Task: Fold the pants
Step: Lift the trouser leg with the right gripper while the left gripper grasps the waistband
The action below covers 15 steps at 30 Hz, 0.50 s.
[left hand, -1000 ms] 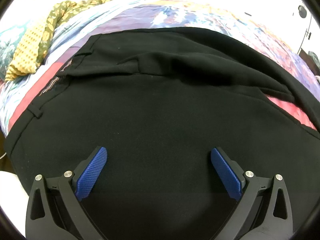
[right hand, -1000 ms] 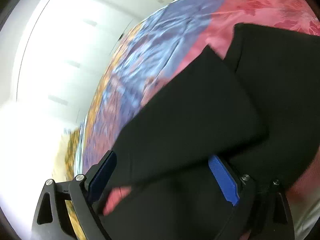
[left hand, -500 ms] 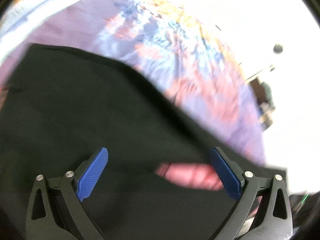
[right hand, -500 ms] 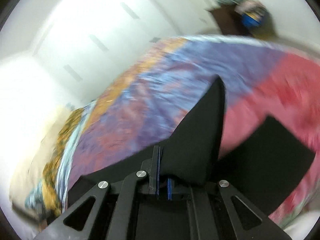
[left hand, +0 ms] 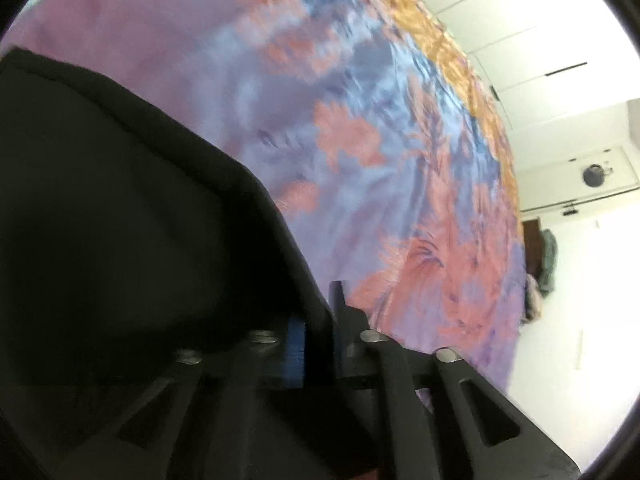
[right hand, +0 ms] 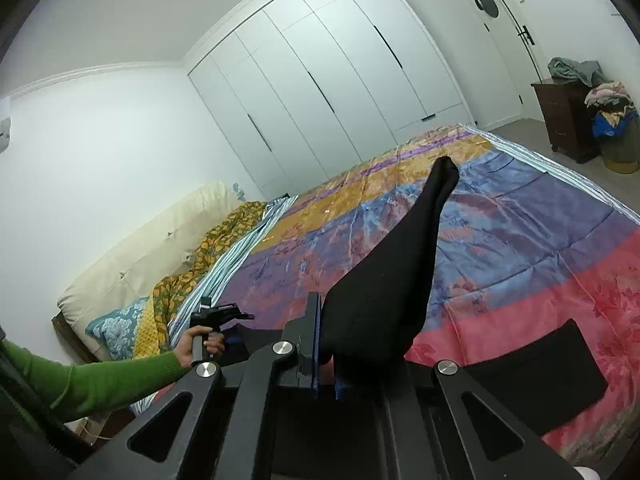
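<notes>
Both your grippers are clamped on the black pants (right hand: 384,280) now, the left gripper (left hand: 316,344) having only just closed on its edge and the right gripper (right hand: 326,376) lifting its corner off the bedspread (right hand: 540,240). Raise both evenly, keep the cloth taut, or your fold goes crooked

Looks like somebody's bedroom at home — a big bed (right hand: 500,240) wearing a shiny patchwork bedspread (left hand: 360,140) is filling the near part, white floor-to-ceiling wardrobe doors (right hand: 340,80) are lining the far wall, and a dark dresser (right hand: 564,120) is sitting far right with clothes (right hand: 608,100) piling up beside it.
</notes>
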Motion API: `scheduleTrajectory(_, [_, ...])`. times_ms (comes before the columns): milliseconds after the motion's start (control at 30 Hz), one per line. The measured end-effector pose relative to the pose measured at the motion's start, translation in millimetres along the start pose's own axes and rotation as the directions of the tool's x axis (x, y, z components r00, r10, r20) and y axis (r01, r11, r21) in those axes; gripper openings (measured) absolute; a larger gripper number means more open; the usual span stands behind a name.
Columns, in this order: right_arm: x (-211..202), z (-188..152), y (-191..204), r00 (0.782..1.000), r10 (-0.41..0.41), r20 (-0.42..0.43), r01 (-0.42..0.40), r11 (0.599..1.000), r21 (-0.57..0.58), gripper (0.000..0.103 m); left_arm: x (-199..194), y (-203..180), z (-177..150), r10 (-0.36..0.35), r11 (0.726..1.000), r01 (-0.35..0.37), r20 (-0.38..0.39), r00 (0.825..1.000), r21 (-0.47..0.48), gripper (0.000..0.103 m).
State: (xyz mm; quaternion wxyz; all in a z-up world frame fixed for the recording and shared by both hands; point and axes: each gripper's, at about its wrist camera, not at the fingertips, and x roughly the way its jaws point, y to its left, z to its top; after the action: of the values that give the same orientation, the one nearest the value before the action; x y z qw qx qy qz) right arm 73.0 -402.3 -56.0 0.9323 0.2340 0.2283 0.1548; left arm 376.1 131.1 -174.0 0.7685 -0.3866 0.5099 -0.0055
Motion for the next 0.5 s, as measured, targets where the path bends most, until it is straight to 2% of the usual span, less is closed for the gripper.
scheduleTrajectory(100, [18.8,-8.9,-23.1,0.995,-0.087,-0.051,0.088,0.996,0.026,0.005,-57.4,-2.2,-5.8,-0.078,0.995,0.073,0.094,0.993,0.061,0.008])
scheduleTrajectory(167, [39.3,-9.6,-40.8,0.991,-0.116,-0.068,0.119,0.992,0.051,0.005,-107.3,-5.9,-13.0,-0.125,0.988,0.107,0.174,0.977,0.112,0.008])
scheduleTrajectory(233, [53.3,-5.1,-51.8,0.993,-0.102,-0.062,0.106,0.992,0.072,0.005,-170.9,-5.2,-33.9,-0.169,0.977,0.126,0.271,0.947,0.169,0.008])
scheduleTrajectory(300, [64.6,4.4,-58.1,0.996,-0.070,-0.048,0.074,0.992,0.105,0.005,-212.7,5.1,-63.2,-0.186,0.972,0.127,0.324,0.928,0.196,0.009])
scheduleTrajectory(333, [67.7,8.6,-60.4,0.997,-0.061,-0.046,0.066,0.991,0.116,0.005,-226.5,13.6,-84.5,-0.184,0.973,0.121,0.337,0.923,0.197,0.010])
scheduleTrajectory(400, [70.1,12.4,-68.5,0.994,-0.075,-0.077,0.083,0.990,0.114,0.005,-233.4,39.3,-138.7,-0.151,0.980,0.098,0.330,0.932,0.171,0.011])
scheduleTrajectory(433, [72.1,10.8,-72.6,0.989,-0.101,-0.109,0.113,0.988,0.104,0.005,-225.1,48.7,-160.2,-0.119,0.985,0.074,0.314,0.942,0.153,0.011])
scheduleTrajectory(500, [74.8,-3.2,-91.2,0.961,-0.176,-0.211,0.198,0.976,0.085,0.005,-193.7,70.6,-207.5,-0.002,0.991,-0.029,0.234,0.972,0.127,0.011])
